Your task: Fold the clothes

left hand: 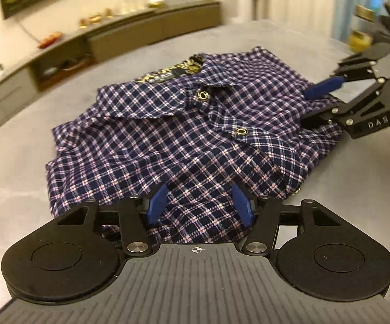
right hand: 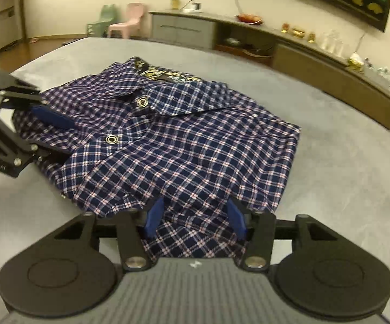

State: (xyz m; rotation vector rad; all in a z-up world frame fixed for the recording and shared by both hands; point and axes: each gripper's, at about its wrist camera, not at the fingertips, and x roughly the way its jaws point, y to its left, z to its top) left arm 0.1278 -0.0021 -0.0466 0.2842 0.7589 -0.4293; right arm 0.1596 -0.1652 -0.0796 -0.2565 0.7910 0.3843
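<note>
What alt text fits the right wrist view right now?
A folded navy plaid shirt, collar up, lies on a grey table. The right gripper straddles its near edge, jaws open; the left gripper reaches in from the left.

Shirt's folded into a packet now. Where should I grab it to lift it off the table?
Take the plaid shirt by its near folded edge, one gripper toward each bottom corner, coming in low from this side. The layers stack thickest there; the collar end is loose and would probably unfold.
</note>
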